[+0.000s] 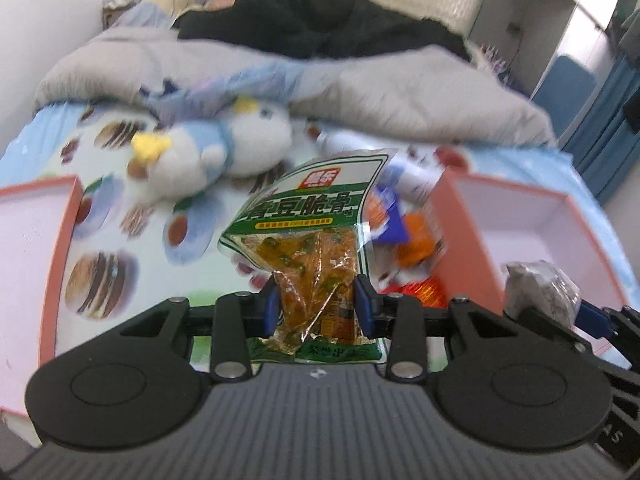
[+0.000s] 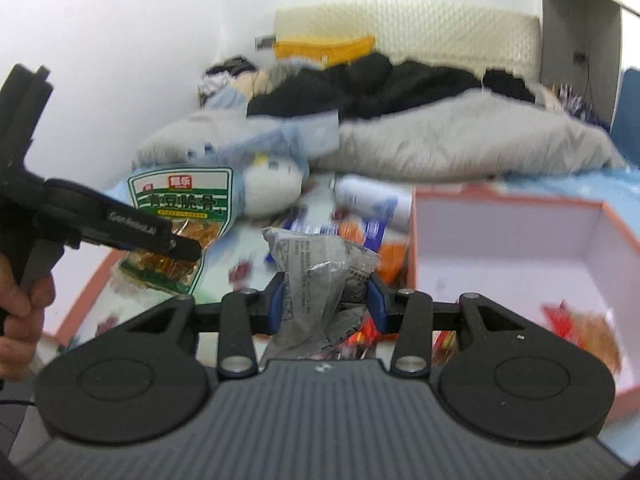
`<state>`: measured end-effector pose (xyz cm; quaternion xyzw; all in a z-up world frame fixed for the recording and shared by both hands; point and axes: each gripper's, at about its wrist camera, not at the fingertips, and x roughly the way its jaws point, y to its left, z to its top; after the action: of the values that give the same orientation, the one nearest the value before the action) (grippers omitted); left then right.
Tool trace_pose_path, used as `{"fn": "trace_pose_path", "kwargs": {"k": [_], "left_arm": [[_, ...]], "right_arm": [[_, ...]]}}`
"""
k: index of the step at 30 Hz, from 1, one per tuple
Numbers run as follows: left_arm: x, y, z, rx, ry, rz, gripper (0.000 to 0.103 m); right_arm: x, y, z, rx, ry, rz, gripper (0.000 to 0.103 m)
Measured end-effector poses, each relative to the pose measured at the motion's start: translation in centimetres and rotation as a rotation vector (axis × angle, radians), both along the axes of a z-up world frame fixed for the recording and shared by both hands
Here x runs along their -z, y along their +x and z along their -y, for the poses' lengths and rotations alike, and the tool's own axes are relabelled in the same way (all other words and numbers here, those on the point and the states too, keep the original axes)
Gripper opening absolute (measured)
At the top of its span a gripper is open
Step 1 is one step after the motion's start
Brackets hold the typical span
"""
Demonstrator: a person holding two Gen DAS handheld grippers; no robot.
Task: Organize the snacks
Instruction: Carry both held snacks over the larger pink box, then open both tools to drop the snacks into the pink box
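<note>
Green snack packet (image 1: 312, 216) clamped between left tongs (image 1: 316, 304), grey wrapper (image 2: 316, 276) pinched in right tongs (image 2: 326, 294)

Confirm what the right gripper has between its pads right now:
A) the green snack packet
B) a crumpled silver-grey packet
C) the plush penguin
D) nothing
B: in the right wrist view the right gripper presses its blue pads on both sides of the crumpled silver-grey packet, while the green snack packet hangs in the left gripper.
</note>
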<state>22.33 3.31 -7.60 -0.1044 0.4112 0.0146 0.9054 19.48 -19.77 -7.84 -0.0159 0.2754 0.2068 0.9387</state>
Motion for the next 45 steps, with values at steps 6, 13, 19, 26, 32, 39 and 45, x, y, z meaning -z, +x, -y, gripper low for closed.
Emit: {"fn": "trace_pose_path", "kwargs": {"k": [6, 13, 19, 26, 32, 39, 45], "left_arm": [[-4.7, 0.5, 1.4, 0.030, -0.041, 0.099, 0.043], [-8.7, 1.4, 4.3, 0.090, -0.063, 0.187, 0.043], [-10.0, 2.8, 8.4, 0.166, -0.083, 0.216, 0.043], [-8.1, 5.2, 14.0, 0.269, -0.106, 0.153, 0.043], [-4.9, 7.5, 17.9, 0.326, -0.100, 0.069, 0.043], [-1.1, 10.3, 21.3, 0.349, -0.073, -0.023, 0.044], [1.3, 11.9, 22.4, 0.358, -0.061, -0.084, 0.045]], "right_arm": [[-4.4, 0.5, 1.6, 0.028, 0.020, 0.116, 0.045], [-7.2, 1.8, 3.8, 0.081, 0.011, 0.194, 0.045], [-8.1, 2.5, 6.8, 0.156, -0.003, 0.220, 0.045], [-6.5, 3.3, 10.6, 0.210, -0.058, 0.182, 0.045], [-3.7, 4.6, 13.6, 0.275, -0.061, 0.101, 0.045], [0.4, 6.9, 16.4, 0.333, -0.073, -0.019, 0.045], [3.1, 8.1, 17.7, 0.358, -0.088, -0.104, 0.045]]}}
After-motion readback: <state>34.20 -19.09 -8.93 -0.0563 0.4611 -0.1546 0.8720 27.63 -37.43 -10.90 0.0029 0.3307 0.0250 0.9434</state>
